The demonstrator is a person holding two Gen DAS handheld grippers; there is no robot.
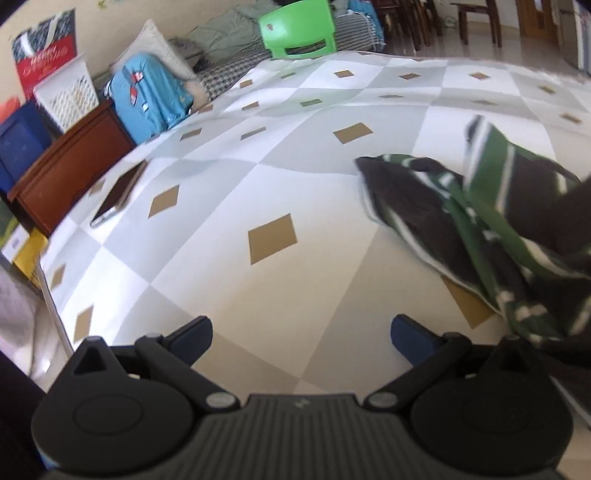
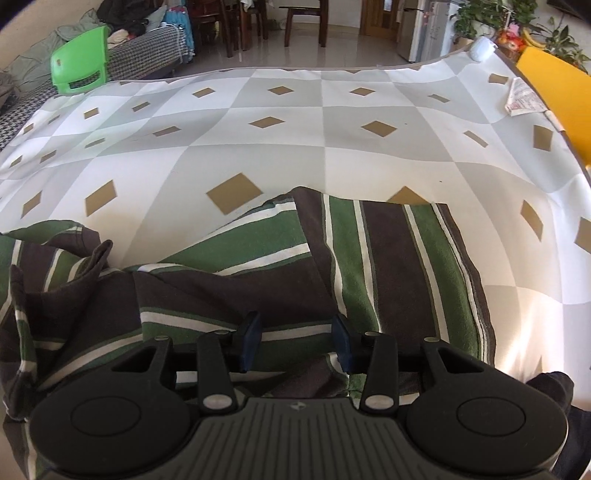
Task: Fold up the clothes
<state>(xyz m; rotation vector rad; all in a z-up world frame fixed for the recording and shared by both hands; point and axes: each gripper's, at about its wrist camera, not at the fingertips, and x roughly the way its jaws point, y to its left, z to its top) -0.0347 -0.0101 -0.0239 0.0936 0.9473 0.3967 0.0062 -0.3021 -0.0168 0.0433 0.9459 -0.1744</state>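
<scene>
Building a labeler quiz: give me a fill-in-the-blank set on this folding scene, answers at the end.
1. The striped garment has brown, white and ____ stripes.
2. The left gripper has its jaws wide apart over bare ____, holding nothing.
3. The plastic chair behind the table is ____.
4. The phone lies near the table's edge, to the ____ of the garment in the left wrist view.

Missing words: green; tablecloth; green; left

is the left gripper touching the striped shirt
Apart. The left wrist view shows the left gripper wide open over bare tablecloth, with cloth visible between its fingertips and the striped shirt off to its right.
</scene>
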